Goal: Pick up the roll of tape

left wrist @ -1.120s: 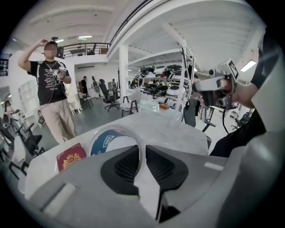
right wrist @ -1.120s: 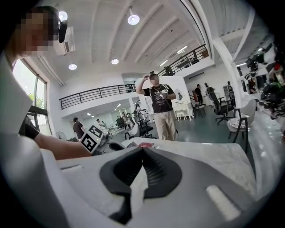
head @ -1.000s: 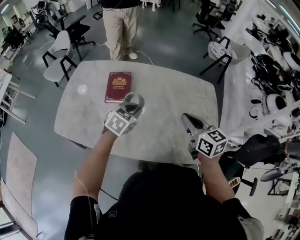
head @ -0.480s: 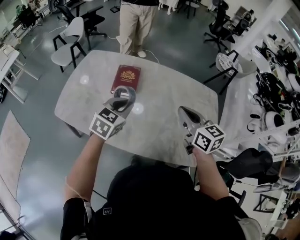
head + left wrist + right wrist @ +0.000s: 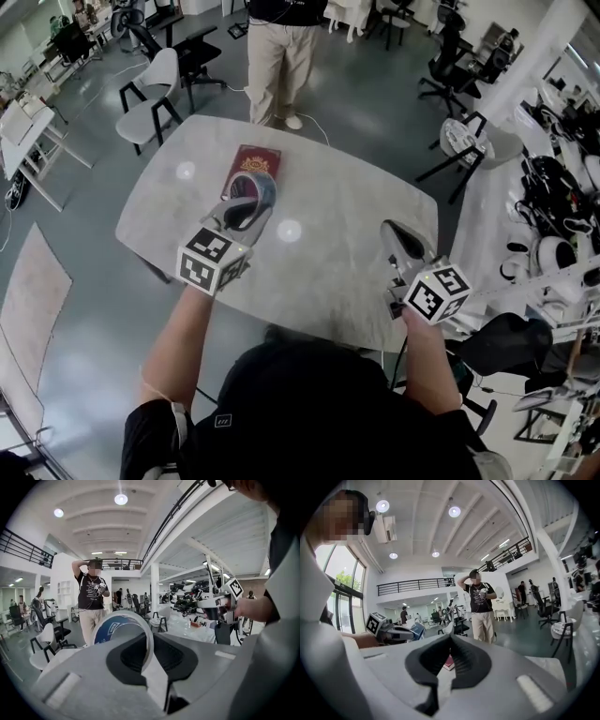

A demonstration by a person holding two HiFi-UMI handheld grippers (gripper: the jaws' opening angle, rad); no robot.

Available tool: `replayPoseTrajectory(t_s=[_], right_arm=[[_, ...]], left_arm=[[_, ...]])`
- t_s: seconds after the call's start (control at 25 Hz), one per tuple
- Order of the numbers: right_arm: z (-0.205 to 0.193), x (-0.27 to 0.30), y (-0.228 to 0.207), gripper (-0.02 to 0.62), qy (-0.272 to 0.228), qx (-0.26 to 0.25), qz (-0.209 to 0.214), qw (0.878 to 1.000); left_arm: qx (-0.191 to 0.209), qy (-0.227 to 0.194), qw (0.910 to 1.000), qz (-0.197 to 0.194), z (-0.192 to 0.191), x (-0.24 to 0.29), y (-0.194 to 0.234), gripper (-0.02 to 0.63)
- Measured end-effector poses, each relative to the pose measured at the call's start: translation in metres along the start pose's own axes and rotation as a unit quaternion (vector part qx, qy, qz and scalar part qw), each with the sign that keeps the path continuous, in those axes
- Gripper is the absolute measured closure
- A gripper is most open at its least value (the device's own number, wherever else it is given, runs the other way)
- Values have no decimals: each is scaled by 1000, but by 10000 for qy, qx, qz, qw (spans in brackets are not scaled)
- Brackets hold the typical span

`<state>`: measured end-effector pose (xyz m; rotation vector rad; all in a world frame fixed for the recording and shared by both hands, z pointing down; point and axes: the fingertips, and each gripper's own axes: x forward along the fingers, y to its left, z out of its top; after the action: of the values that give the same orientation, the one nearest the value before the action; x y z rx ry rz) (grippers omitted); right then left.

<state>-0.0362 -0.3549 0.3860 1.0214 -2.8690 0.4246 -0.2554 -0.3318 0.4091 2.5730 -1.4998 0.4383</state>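
The left gripper has its fingers closed on the roll of tape. They pinch one side of the ring's wall, so the rest of the loop stands out past the tips. In the left gripper view that wall runs straight down between the pads. The roll sits centre left in the head view, in the air over the counter, its top edge overlapping the red book. Pinching the thin wall rather than spanning the whole ring probably suits the narrow opening. The right gripper, at lower right, is closed on nothing, apparently held aside. The pick-up looks done.
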Motion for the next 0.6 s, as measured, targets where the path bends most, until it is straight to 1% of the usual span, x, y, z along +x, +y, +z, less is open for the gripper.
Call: replayPoseTrajectory(t_s=[0.12, 0.24, 0.32, 0.44, 0.6], right_arm=[[19, -20, -11, 593, -307, -134, -83, 9994], [34, -35, -13, 592, -403, -711, -45, 9966], [41, -44, -19, 592, -507, -889, -37, 9947], [49, -52, -32, 594, -755, -624, -30, 9952], [47, -56, -42, 594, -820, -449, -55, 9956]], left_arm=[[-68, -333, 9994, 65, 32, 2, 4, 552], [2, -660, 9974, 286, 63, 4, 7, 552], [37, -860, 9952, 466, 80, 6, 3, 552], [-36, -1051, 9926, 612, 89, 7, -9, 552], [-65, -1067, 9921, 651, 75, 10, -22, 552]])
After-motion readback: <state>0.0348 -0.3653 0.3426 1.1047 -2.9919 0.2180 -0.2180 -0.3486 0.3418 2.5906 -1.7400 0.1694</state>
